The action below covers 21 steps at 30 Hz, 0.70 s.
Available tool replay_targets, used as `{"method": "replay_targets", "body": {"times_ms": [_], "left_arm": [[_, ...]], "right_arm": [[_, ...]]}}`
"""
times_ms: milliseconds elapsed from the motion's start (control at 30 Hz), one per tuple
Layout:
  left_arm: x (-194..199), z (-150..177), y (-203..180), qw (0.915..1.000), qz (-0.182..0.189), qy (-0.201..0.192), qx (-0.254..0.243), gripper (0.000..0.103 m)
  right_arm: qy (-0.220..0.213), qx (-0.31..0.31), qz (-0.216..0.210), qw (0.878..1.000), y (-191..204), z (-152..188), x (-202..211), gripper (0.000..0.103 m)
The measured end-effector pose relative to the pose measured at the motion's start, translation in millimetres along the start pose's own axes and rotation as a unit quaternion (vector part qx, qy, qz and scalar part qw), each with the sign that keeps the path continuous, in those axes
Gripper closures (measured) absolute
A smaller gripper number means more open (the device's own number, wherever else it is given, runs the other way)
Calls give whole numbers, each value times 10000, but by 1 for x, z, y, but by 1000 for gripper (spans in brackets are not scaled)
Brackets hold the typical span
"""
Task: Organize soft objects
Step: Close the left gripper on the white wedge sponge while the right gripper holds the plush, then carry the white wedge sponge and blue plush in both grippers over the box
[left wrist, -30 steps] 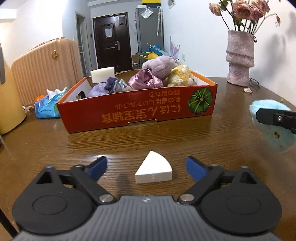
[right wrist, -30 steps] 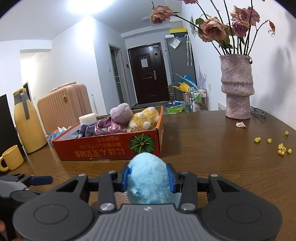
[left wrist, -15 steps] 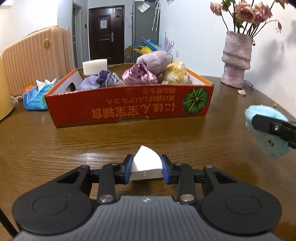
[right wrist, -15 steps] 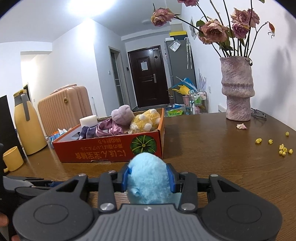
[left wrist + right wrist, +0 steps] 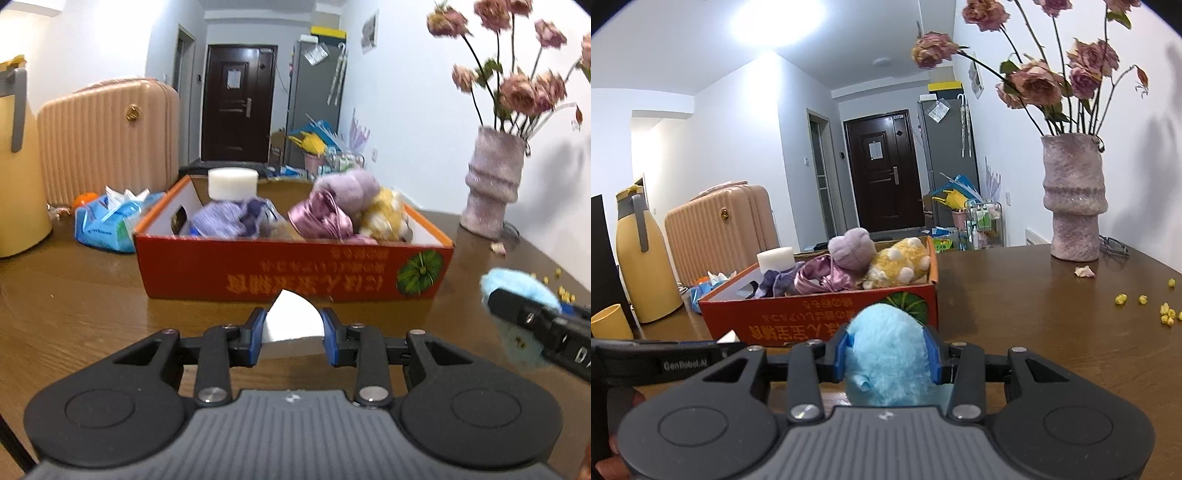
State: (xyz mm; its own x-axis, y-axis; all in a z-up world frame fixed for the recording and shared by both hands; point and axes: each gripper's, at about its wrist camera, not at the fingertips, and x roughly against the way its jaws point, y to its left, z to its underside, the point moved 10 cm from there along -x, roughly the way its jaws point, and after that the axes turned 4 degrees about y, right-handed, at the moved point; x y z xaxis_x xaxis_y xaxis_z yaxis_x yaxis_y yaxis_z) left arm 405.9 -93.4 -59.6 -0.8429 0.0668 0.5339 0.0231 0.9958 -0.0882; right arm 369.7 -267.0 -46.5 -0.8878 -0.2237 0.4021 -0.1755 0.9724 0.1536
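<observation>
The left claw (image 5: 291,334) pinches a white foam wedge (image 5: 291,321), smooth and fan-shaped, held just above the wooden surface (image 5: 74,295) in front of the box (image 5: 295,273). The right claw (image 5: 888,356) is clamped on a fluffy blue plush (image 5: 886,354), also near the box's front wall. Both look mid-carry, I'd say; next each needs lifting over the cardboard rim and letting go among the pile inside: a purple plush (image 5: 851,251), a yellow plush (image 5: 901,262), satin cloth (image 5: 321,221), a white sponge (image 5: 232,182).
</observation>
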Motion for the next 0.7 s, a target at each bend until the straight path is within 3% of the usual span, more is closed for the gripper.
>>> {"method": "replay_targets", "body": {"times_ms": [433,700], "left_arm": [[2,-42,36,9973,-204,-620,325,70],[-16,-63,56,9955,-360,-754,457,70]], "right_arm": [[-447,37,11,9990,40,-25,-30,64],[-604,135,-29,9981,61,-38,-52,64]]}}
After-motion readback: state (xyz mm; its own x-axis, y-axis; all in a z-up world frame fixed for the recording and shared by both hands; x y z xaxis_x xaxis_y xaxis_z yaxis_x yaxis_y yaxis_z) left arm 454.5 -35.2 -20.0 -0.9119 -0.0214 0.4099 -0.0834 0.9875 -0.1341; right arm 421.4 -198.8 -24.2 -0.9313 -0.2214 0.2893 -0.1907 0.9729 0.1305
